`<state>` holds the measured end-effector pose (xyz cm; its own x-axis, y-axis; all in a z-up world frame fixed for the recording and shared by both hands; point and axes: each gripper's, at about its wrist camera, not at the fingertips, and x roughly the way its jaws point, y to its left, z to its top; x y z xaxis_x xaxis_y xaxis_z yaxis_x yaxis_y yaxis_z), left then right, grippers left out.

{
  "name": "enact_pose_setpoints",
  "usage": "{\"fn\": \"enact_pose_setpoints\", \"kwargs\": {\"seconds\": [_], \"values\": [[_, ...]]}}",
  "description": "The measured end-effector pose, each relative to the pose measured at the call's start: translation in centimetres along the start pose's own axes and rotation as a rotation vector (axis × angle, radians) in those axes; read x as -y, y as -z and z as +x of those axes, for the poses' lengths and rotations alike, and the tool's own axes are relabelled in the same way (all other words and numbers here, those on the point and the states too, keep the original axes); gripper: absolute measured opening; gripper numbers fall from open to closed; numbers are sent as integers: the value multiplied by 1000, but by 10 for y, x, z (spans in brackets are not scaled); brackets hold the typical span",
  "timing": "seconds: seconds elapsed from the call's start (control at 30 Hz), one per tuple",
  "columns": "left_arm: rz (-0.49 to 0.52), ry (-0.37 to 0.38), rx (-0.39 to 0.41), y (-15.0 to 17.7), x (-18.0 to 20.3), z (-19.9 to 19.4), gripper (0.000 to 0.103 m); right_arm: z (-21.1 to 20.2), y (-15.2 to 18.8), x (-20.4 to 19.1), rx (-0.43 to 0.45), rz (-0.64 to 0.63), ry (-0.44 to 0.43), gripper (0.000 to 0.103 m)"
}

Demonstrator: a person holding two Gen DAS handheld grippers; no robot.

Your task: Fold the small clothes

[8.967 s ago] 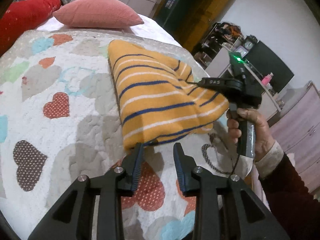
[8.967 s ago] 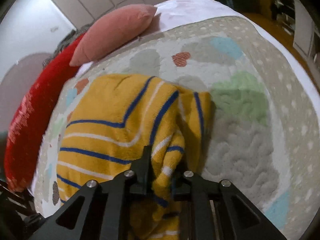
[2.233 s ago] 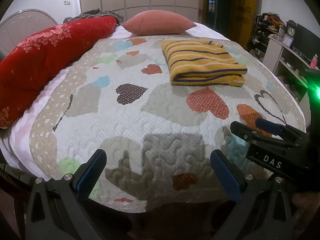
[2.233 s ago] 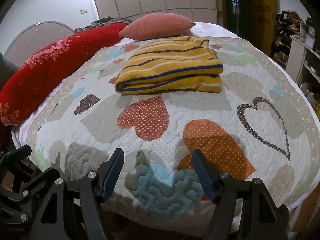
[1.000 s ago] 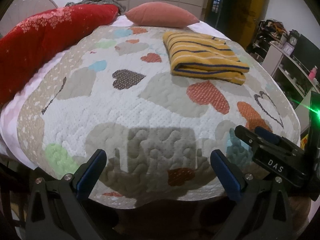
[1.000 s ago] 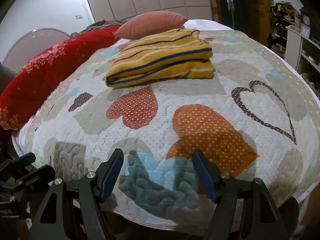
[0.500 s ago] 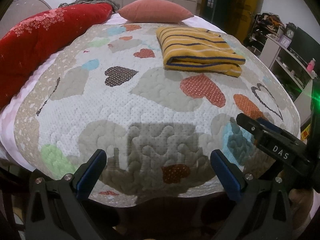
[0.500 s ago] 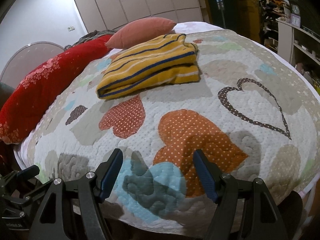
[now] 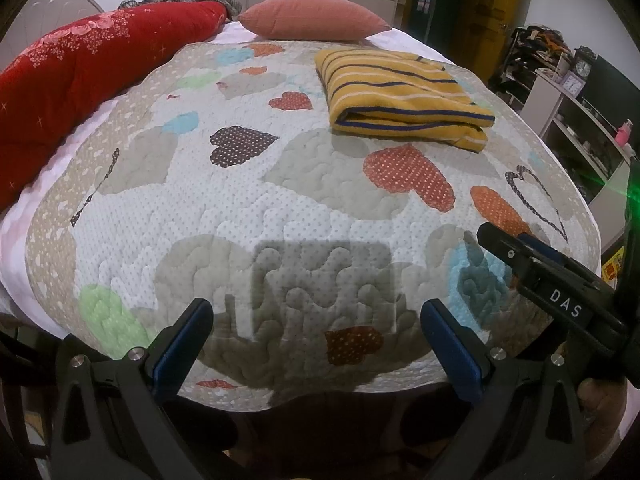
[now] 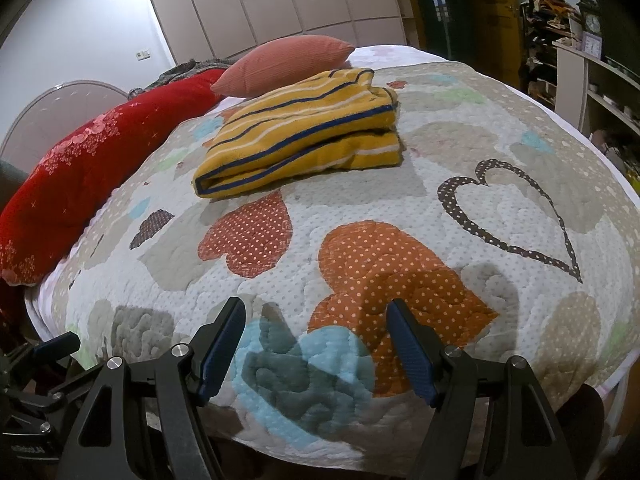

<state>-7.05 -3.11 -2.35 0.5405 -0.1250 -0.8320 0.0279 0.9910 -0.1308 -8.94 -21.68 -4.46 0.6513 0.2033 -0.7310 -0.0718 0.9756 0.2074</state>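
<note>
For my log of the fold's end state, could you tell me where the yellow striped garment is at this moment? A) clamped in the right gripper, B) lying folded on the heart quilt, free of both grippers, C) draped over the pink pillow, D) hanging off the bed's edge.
B: the yellow striped garment lies folded on the heart quilt, while the left gripper and right gripper are open and empty near the bed's near edge.

I see a quilt (image 9: 240,216) patterned with hearts, a pink pillow (image 9: 312,16) at its far end, a red blanket (image 9: 80,56) alongside, shelves (image 9: 576,120) beyond.
</note>
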Motion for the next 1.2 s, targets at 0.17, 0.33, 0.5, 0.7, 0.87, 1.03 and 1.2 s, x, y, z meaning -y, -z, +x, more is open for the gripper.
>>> {"fn": "enact_pose_setpoints", "kwargs": {"seconds": [0.17,0.33,0.5,0.7,0.87,1.03,1.2], "values": [[-2,1,-1,1,0,1,103,-1,0,0,3,-1,4,78],[-3,1,-2,1,-1,1,103,1,1,1,-4,1,5,78],[-6,2,-3,2,-1,2,103,2,1,-1,-6,-3,7,78],[-11,2,-9,4,-2,3,103,3,3,-2,-7,-5,8,79],[-13,3,-13,4,-2,3,103,3,2,-2,-7,-7,8,79],[-12,5,-12,4,-2,3,103,3,3,-2,-7,-8,9,80],[-12,15,-9,4,-1,2,103,4,4,-3,-8,-13,11,81]]}}
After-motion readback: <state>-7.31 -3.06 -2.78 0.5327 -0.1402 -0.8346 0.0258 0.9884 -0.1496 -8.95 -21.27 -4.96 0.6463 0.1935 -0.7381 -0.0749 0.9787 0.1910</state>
